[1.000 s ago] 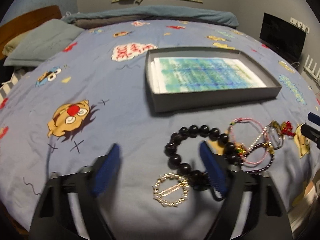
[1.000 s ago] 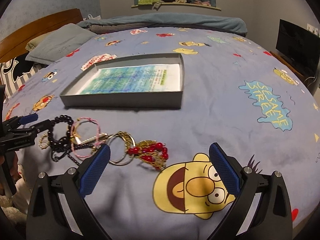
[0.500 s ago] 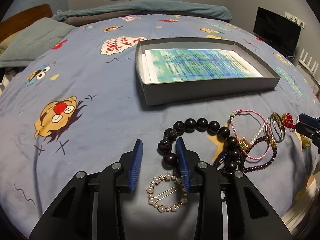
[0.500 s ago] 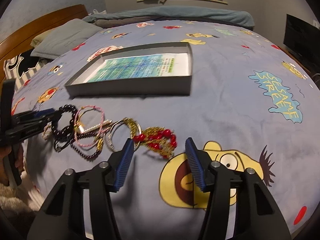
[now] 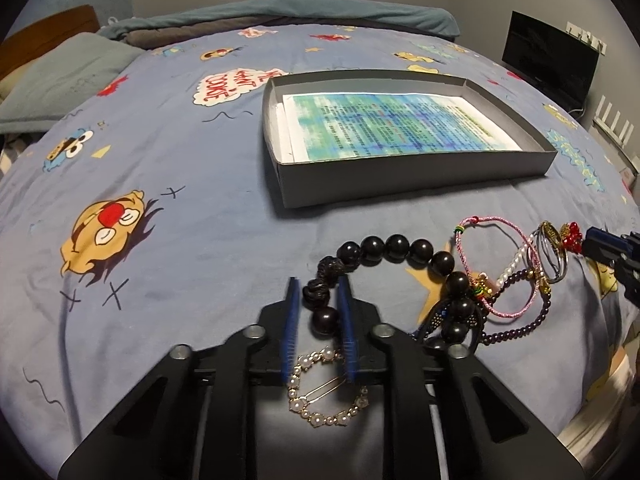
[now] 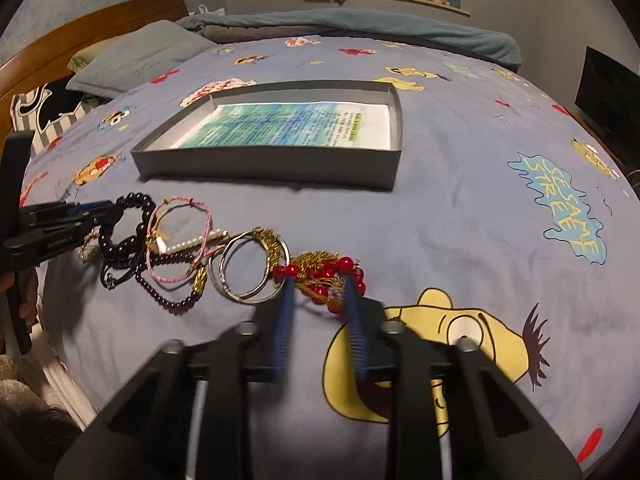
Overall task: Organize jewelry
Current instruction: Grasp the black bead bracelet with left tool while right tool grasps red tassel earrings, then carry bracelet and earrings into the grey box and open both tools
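Observation:
A pile of jewelry lies on the bed in front of a grey shallow box [image 5: 416, 178] lined with printed paper. My left gripper [image 5: 319, 294] is shut on the black bead bracelet [image 5: 396, 249], pads on both sides of its carved beads. A pearl hair clip [image 5: 326, 390] lies under the fingers. My right gripper [image 6: 318, 284] is shut on the red-and-gold beaded piece [image 6: 326, 276]. Between the grippers lie a pink cord bracelet [image 6: 180, 240], a dark purple bead strand [image 6: 172, 300] and silver bangles [image 6: 252, 268]. The box also shows in the right wrist view [image 6: 272, 166].
The bed has a blue cartoon-print cover [image 5: 160, 160]. A grey pillow [image 5: 60, 76] lies at the far left near a wooden headboard [image 6: 80, 24]. A dark screen [image 5: 550, 56] stands at the right. The bed's edge [image 5: 600, 420] is near the jewelry.
Both grippers have moved forward onto the jewelry and closed from wide open: the left onto the black bead bracelet, the right onto the red-and-gold piece.

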